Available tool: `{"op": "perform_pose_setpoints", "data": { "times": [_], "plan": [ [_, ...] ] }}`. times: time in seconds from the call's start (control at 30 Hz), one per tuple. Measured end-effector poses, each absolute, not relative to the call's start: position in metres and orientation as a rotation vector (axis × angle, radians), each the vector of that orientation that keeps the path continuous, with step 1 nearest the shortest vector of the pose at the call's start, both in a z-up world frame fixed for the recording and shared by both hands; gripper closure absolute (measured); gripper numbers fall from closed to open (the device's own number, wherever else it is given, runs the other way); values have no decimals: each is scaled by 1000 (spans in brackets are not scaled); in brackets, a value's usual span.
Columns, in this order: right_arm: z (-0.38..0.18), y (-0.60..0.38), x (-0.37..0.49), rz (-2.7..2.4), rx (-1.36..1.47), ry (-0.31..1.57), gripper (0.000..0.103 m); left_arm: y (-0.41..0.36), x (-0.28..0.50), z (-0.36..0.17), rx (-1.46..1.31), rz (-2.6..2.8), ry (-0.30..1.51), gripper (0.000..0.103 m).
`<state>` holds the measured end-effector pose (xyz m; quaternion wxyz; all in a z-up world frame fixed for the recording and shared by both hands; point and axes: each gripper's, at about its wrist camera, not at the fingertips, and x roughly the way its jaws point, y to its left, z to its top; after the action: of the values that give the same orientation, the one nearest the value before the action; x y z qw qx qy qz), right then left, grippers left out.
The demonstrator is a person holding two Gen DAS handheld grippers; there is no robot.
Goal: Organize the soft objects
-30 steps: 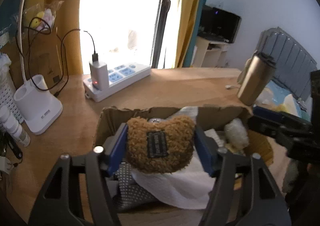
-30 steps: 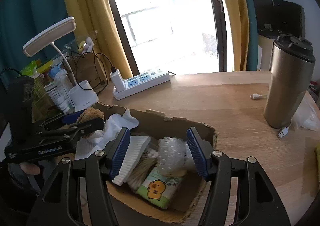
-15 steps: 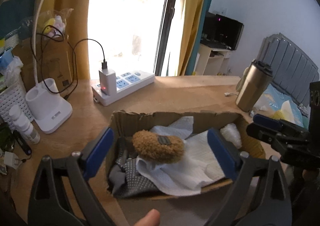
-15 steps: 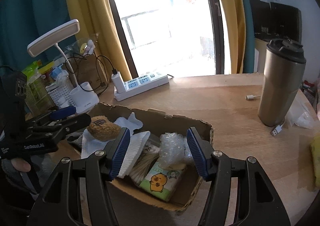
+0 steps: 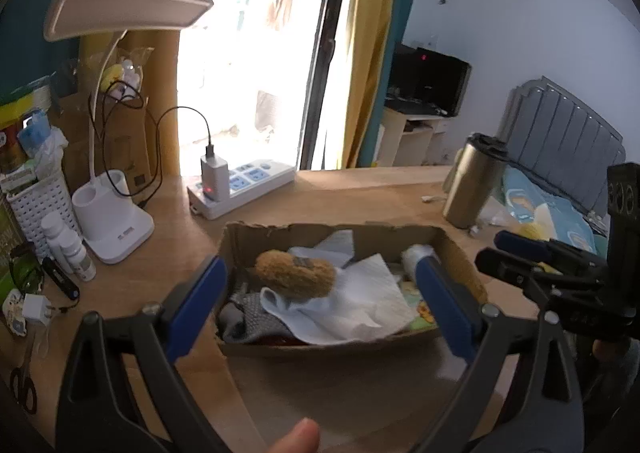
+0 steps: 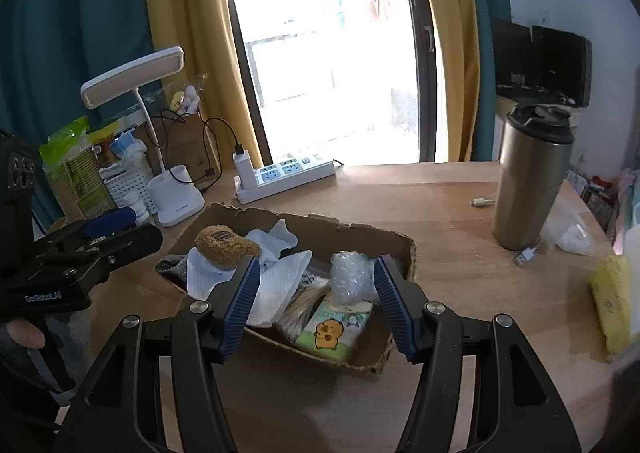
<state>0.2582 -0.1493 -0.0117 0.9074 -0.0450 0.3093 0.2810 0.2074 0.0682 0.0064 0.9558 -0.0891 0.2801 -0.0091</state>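
A cardboard box point(image 5: 452, 245) point(image 6: 408, 253) sits on the wooden desk. In it lie a brown fuzzy plush point(image 5: 294, 273) point(image 6: 224, 245) on white cloths point(image 5: 360, 301) point(image 6: 280, 285), a grey knit piece point(image 5: 252, 313), a bubble-wrap wad point(image 6: 352, 277) and a tissue pack point(image 6: 332, 329). My left gripper point(image 5: 320, 305) is open wide and empty, held back above the box's near side. My right gripper point(image 6: 316, 305) is open and empty above the box's near right end.
A white desk lamp point(image 5: 116, 213) point(image 6: 176, 197), a power strip point(image 5: 240, 189) point(image 6: 288, 177) and a steel tumbler point(image 5: 474, 181) point(image 6: 528, 181) stand behind the box. A yellow sponge point(image 6: 608, 305) lies at the right. Bottles and a basket point(image 5: 44, 209) crowd the left edge.
My left gripper opened, let go of the brown plush onto the cloths in the box, and pulled back and up. My right gripper rose slightly, staying open.
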Motion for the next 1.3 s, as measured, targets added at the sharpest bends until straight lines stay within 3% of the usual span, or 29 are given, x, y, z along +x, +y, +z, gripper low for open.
{"op": "perform_pose_setpoints", "data": {
  "times": [0.23, 1.3],
  "plan": [
    [-5, -156, 238, 557, -103, 609, 34, 55, 187, 13, -165, -23, 557, 6],
    [13, -176, 128, 455, -168, 484, 33, 27, 86, 22, -138, 2, 498, 5]
  ]
}}
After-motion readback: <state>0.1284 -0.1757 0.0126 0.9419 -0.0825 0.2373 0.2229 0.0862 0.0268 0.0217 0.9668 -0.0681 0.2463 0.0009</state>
